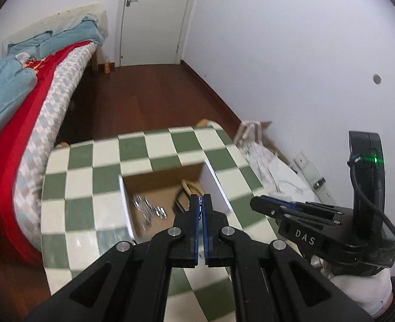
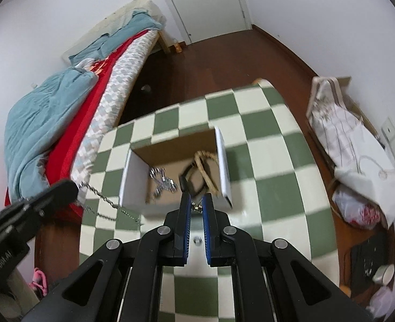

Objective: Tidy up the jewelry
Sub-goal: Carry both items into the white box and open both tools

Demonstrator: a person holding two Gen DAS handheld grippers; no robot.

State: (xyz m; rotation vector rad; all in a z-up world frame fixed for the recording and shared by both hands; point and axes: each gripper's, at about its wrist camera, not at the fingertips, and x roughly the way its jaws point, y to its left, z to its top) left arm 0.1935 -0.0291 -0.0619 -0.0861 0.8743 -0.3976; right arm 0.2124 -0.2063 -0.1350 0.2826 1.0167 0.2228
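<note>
Dangling beside the open box (image 2: 170, 145), a silver chain (image 2: 108, 204) hangs pinched in the left hand-held gripper (image 1: 203, 197); the right hand-held gripper (image 2: 196, 206) nips a small gold piece (image 2: 196, 207).

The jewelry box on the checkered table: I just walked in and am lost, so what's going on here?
A person with two hand-held grippers is sorting jewelry into an open cardboard box on the checkered table. The left hand-held gripper dangles a silver chain beside the box. The right hand-held gripper pinches a small metal piece at its near edge. A silver chain pile and bracelets lie inside.
</note>
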